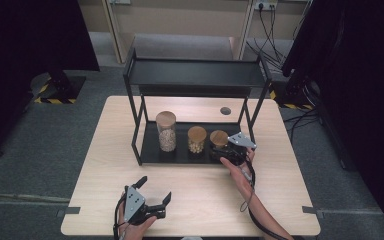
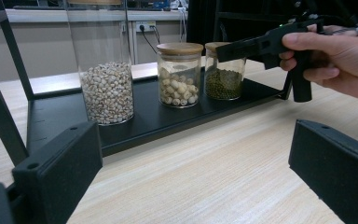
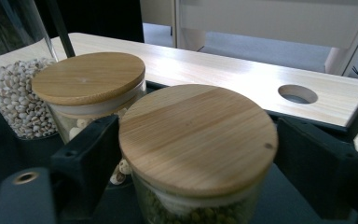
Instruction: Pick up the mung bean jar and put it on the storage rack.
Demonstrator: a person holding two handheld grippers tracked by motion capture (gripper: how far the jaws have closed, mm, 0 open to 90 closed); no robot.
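The right claw [image 3: 198, 154] stands open around the glass jar [image 3: 198, 154] of green beans. Glass looks smooth, breakable and weighty; grip its body under the wooden lid. Left claw [image 1: 154, 192] open, empty.

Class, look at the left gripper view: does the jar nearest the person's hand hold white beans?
No. The jar nearest the hand holds dark green beans; pale seeds fill the middle jar.

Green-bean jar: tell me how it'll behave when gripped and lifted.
The green-bean jar looks like smooth glass, so probably slippery and breakable. Its wooden lid may simply rest on top and could lift off. It is short and squat, so unlikely to tip.
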